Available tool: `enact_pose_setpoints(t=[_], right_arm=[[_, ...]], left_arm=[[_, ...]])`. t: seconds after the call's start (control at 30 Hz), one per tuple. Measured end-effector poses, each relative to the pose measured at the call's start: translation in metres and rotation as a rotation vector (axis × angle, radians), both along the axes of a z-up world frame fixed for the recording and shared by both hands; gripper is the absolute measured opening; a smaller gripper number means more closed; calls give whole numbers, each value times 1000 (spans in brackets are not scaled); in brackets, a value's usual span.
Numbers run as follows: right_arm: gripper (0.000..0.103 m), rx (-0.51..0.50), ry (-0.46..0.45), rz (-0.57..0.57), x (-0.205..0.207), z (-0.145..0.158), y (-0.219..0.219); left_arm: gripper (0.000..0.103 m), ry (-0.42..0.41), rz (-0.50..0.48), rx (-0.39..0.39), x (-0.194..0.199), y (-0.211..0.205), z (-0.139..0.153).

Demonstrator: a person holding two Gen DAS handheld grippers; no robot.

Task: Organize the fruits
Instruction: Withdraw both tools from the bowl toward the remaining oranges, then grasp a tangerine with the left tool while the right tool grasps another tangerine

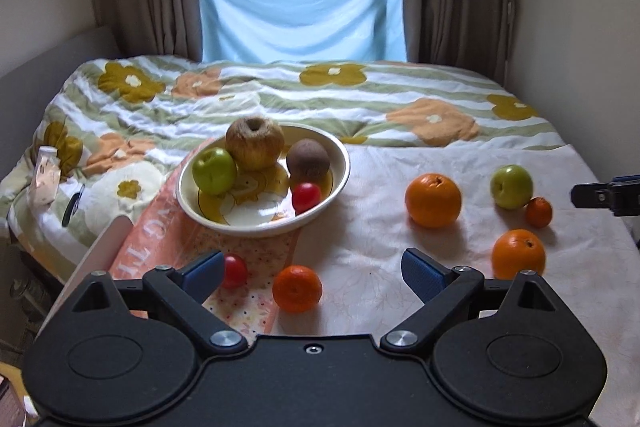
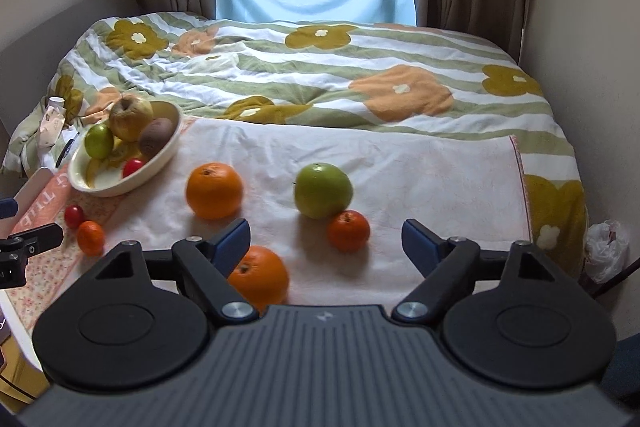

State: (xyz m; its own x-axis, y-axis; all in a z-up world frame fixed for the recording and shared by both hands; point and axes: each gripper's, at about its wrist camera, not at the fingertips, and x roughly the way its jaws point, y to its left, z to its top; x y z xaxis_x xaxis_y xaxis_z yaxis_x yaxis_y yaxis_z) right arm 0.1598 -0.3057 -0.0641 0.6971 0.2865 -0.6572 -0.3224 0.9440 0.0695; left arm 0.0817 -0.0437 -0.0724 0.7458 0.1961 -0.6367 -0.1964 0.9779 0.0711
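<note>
A cream bowl (image 1: pixel 192 203) (image 2: pixel 166 151) on the bed holds a russet apple (image 1: pixel 255 142), a green apple (image 1: pixel 214 171), a kiwi (image 1: pixel 308 159) and a red tomato (image 1: pixel 306 197). Loose on the white cloth lie two oranges (image 1: pixel 433 201) (image 1: pixel 518 254), a green apple (image 1: pixel 511 186) (image 2: pixel 323 190), a small tangerine (image 1: pixel 539 212) (image 2: pixel 348 231), another tangerine (image 1: pixel 297 288) and a red tomato (image 1: pixel 234 271). My left gripper (image 1: pixel 314 273) is open above that tangerine, nothing between its fingers. My right gripper (image 2: pixel 326 245) is open near the tangerine and apple, holding nothing.
A flowered quilt (image 1: pixel 320 99) covers the bed behind the cloth. A pink printed cloth (image 1: pixel 168 227) lies under the bowl. A small white packet (image 1: pixel 46 175) sits at the left bed edge. A wall bounds the right, and a white plastic bag (image 2: pixel 606 251) lies beside the bed.
</note>
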Motion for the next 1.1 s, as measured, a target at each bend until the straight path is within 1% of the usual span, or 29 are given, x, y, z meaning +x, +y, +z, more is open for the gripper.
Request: enact_pose_setpoints(t=[0.17, 0.23, 0.27, 0.4, 0.53, 0.67, 0.73, 0.77, 0.87, 0.9, 0.97, 1.1], right_arm=[[91, 3, 16, -8, 20, -20, -13], [85, 2, 27, -6, 28, -27, -16], [85, 1, 32, -5, 31, -30, -17], [81, -6, 47, 4, 39, -42, -19], [78, -1, 67, 9, 47, -51, -18], [75, -5, 78, 14, 52, -57, -15], [75, -9, 80, 20, 55, -59, -13], [74, -10, 82, 23, 56, -60, -13], [72, -6, 89, 28, 58, -63, -9], [71, -5, 90, 29, 59, -64, -8], [70, -3, 92, 30, 61, -65, -7], [67, 1, 95, 37, 64, -67, -3]], left_arm=[[91, 37, 39, 12, 23, 0, -22], [88, 53, 51, 14, 29, 3, -28], [87, 65, 58, 15, 33, 4, -32], [75, 109, 81, 5, 40, 9, -46], [70, 141, 96, -6, 44, 14, -56], [62, 159, 105, -7, 46, 16, -62], [62, 159, 111, -19, 47, 19, -62], [60, 158, 112, -23, 48, 19, -62], [45, 154, 100, -38, 51, 18, -61], [44, 154, 96, -33, 52, 17, -61], [43, 156, 91, -24, 52, 16, -60], [43, 154, 86, -29, 50, 16, -60]])
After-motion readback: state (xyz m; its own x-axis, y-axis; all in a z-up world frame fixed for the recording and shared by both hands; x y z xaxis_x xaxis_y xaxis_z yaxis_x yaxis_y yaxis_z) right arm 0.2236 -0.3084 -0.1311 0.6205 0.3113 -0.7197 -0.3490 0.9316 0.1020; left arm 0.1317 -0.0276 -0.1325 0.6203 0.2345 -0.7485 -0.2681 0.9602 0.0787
